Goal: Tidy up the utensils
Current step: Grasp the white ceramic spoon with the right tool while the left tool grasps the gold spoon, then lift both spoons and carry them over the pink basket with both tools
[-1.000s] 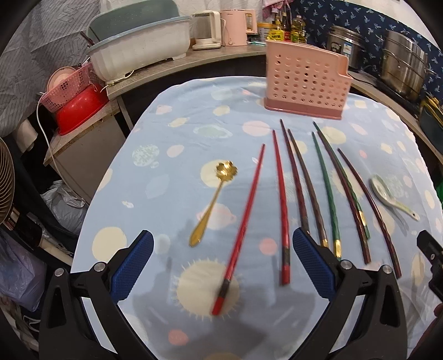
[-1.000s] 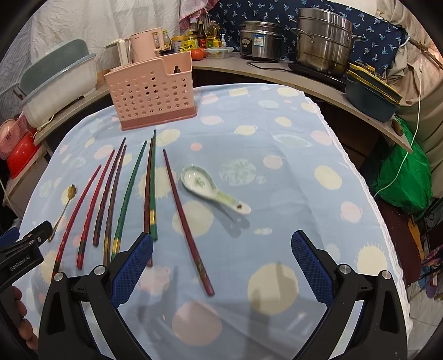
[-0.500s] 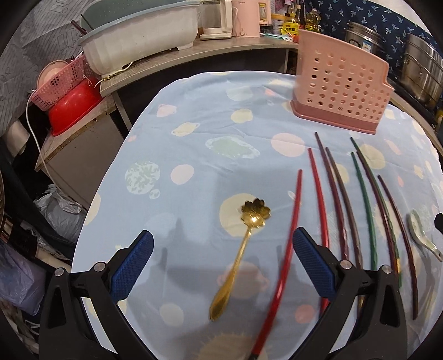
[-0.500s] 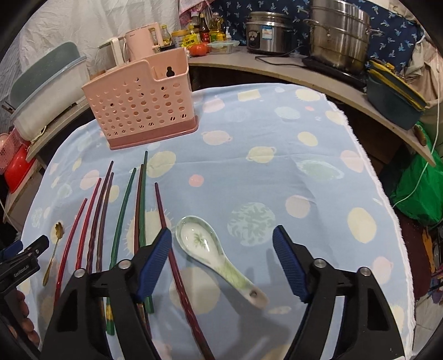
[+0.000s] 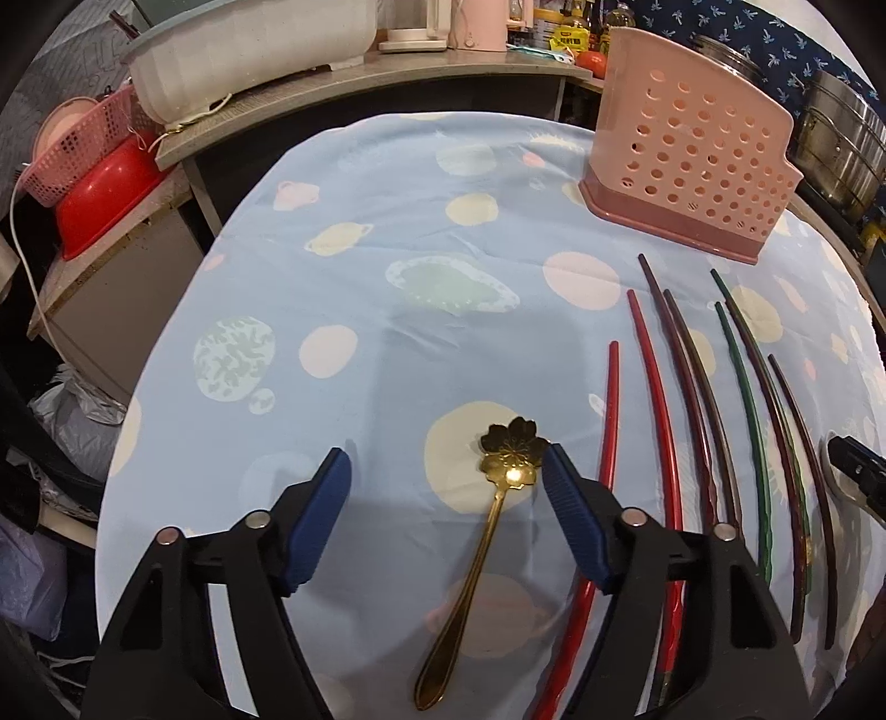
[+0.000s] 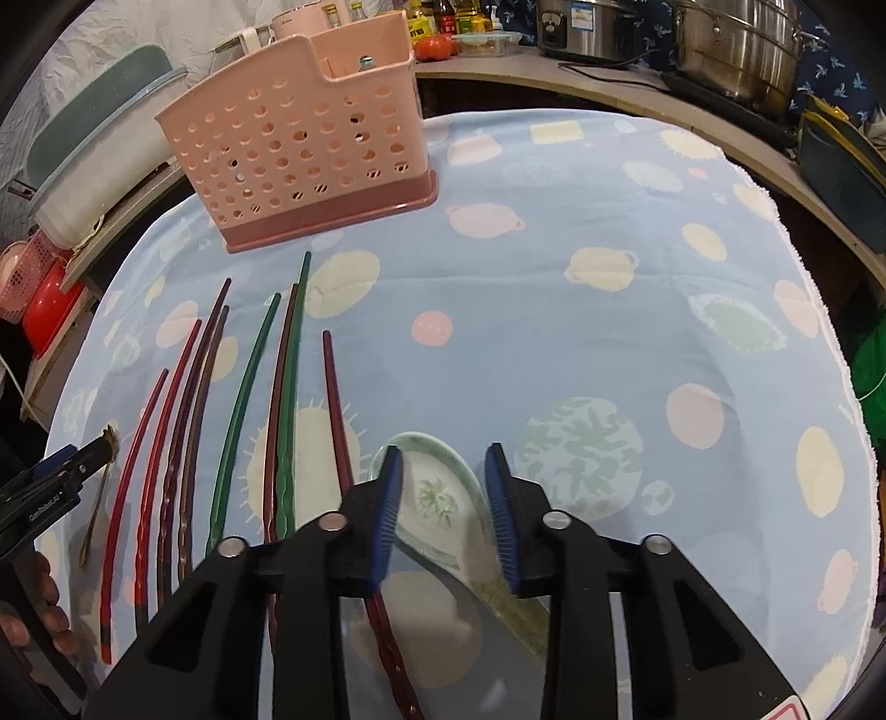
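Observation:
A gold spoon [image 5: 509, 459] with a flower-shaped bowl lies on the blue spotted cloth [image 5: 387, 310]. It sits between the fingers of my left gripper [image 5: 448, 482], close to the right pad [image 5: 559, 487]. These jaws are closing and do not press on it. A white ceramic spoon [image 6: 437, 493] lies between the closing jaws of my right gripper [image 6: 443, 498], whose pads hover over its bowl's rims. Several red, brown and green chopsticks [image 5: 664, 421] [image 6: 243, 399] lie side by side between the two spoons. A pink perforated holder [image 5: 692, 160] [image 6: 299, 149] stands at the far side.
A counter runs behind the table with a white tub [image 5: 249, 50], a red basin [image 5: 105, 188], a pink basket [image 5: 72, 149] and steel pots [image 6: 736, 44]. The cloth's right edge [image 6: 830, 332] drops off near a green bag [image 6: 869, 360]. A hand's fingers [image 6: 44, 609] show at lower left.
Both grippers moved forward and down over the table, the left onto the gold spoon and the right onto the ceramic spoon. Both pairs of jaws have narrowed, the right much more.

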Tool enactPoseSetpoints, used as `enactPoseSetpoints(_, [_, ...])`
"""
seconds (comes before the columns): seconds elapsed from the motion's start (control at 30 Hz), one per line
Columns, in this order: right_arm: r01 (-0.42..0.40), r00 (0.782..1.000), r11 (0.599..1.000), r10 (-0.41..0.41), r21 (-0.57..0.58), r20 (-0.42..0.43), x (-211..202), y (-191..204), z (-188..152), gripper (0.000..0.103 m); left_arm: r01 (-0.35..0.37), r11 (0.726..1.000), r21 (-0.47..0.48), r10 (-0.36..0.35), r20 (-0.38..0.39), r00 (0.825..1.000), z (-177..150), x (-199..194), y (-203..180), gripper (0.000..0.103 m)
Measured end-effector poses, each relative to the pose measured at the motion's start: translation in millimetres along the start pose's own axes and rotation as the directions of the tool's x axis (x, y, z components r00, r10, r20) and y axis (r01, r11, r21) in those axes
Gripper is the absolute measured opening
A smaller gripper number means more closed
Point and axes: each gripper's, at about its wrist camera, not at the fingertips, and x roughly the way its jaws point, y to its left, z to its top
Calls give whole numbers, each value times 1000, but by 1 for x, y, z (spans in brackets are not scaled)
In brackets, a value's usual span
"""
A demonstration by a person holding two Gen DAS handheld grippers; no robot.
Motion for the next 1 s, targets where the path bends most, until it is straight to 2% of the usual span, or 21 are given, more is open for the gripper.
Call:
enactPoseSetpoints(0.13, [5, 1000, 1000, -5, -1, 6, -1, 0, -3, 21, 15, 1000, 0, -15, -5, 1000, -3, 3, -3, 61])
enactPoseSetpoints(0.27, [-7, 1000, 1000, 7, 25, 6, -5, -7, -7, 10, 28, 1000, 6, -29, 2, 1000, -1, 5, -7, 61])
enactPoseSetpoints(0.37, [-12, 1000, 999, 12, 36, 8, -7, -9, -10, 7, 40, 999, 10, -40, 6, 999, 2, 7, -9, 60])
enactPoseSetpoints(0.47, [-19, 1000, 999, 18, 44, 8, -9, -10, -11, 6, 50, 998, 27, -50, 10, 999, 3, 7, -13, 46])
enactPoseSetpoints(0.53, [-24, 1000, 999, 23, 48, 10, -11, -10, -11, 5, 69, 997, 29, -69, 8, 998, 3, 6, -15, 31])
enactPoseSetpoints(0.57, [-25, 1000, 998, 25, 49, 12, -12, -9, -11, 5, 78, 997, 29, -78, 7, 997, 3, 5, -15, 27])
enactPoseSetpoints(1.0, [-50, 998, 997, 47, 66, 44, -34, -7, -20, 5, 119, 992, 30, -120, 44, 992, -7, -35, -20, 27])
